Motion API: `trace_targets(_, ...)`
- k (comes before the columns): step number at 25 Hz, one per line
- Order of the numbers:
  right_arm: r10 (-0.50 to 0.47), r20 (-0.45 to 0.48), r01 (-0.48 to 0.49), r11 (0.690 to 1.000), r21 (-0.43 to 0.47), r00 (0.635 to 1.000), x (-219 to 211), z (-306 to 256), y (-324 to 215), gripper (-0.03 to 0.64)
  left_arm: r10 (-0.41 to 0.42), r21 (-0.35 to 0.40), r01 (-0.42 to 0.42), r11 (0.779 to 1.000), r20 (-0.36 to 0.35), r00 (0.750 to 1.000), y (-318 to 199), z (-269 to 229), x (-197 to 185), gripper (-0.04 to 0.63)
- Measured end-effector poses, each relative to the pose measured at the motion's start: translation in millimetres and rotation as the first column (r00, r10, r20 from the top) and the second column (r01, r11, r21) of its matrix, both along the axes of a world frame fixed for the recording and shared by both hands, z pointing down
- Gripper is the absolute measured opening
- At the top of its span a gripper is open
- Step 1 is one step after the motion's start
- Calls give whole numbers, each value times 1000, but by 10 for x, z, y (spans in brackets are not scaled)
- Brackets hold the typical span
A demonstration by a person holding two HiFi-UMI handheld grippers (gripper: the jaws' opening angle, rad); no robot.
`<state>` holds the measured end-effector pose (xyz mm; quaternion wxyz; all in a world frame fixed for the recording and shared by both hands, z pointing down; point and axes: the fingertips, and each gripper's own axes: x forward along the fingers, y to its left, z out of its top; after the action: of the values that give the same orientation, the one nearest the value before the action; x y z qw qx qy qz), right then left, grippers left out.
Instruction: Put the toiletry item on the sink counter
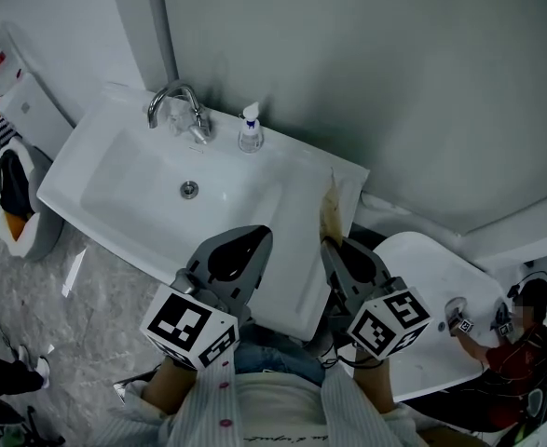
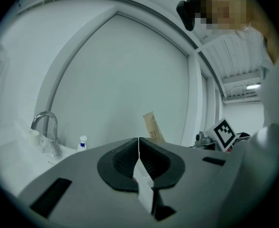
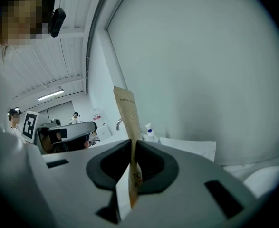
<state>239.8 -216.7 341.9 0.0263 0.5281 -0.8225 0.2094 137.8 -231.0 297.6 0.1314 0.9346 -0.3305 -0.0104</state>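
R tongs (image 3: pixel 131 145) clamped on tan tube (image 3: pixel 127 112) by bare right edge of sink counter (image 1: pixel 303 205); L tongs (image 2: pixel 139 144) closed, empty.

The sink (image 1: pixel 115 170) is white, glossy and smooth, like glazed ceramic, and its faucet (image 1: pixel 175 105) is polished metal. The tan tube (image 3: pixel 126 113) looks matt, possibly laminated plastic. The pump bottle (image 1: pixel 250 130) is clear plastic. The left gripper (image 2: pixel 139 142) is matt grey plastic with black ribbed pads (image 2: pixel 151 161).
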Motion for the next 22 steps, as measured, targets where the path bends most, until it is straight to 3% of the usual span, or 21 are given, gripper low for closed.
trace_targets(14, 16, -37, -17, 999, -27, 999, -99, 31, -51, 46, 30, -5, -29, 1000, 8, 1000, -33, 15, -97, 21)
trace_targets(22, 8, -102, -14, 998, -61, 995, -189, 236, -139, 46, 32, -12, -32, 999, 12, 999, -97, 171, -65, 20)
